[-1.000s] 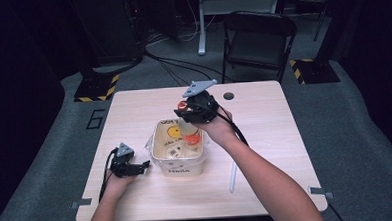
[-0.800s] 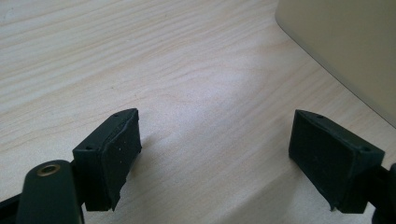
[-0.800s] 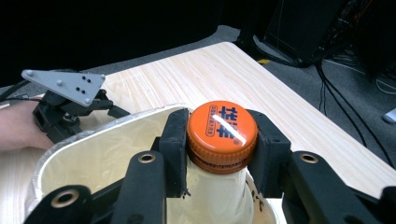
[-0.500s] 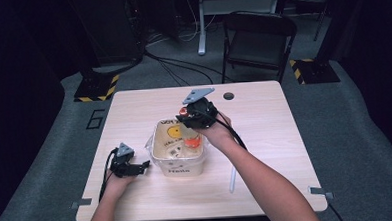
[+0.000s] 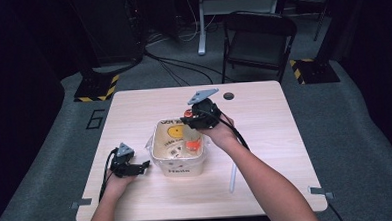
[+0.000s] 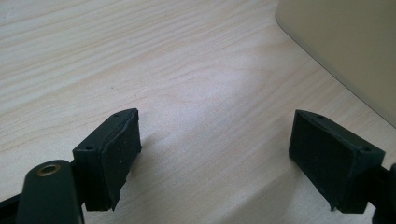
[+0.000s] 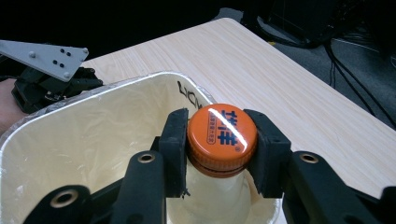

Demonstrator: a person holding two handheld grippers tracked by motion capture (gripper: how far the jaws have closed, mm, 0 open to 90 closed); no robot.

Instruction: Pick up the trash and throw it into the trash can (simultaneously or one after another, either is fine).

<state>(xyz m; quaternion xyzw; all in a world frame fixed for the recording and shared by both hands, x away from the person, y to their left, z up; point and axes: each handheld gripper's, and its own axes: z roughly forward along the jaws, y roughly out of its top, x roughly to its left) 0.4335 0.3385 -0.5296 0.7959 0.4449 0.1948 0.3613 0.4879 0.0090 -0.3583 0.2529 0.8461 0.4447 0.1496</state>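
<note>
Orange-capped bottle stands upright inside the white bin at table centre, its neck clamped by the right gripper. At 8 o'clock, the left gripper rests wide open, empty.

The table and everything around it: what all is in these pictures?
Table: one, light wood, centre.
Tub: one, cream with printed marks, mid-table.
Bottle: one, pale with orange cap, inside the tub, cap clamped.
White stick: one, on the table by the right forearm; too thin to identify.
Chair: one, black, behind the table.
Floor cables: several, black.
Left gripper: black, fingers apart, low over bare tabletop beside the tub.
Right gripper: black, fingers closed on the cap.
</note>
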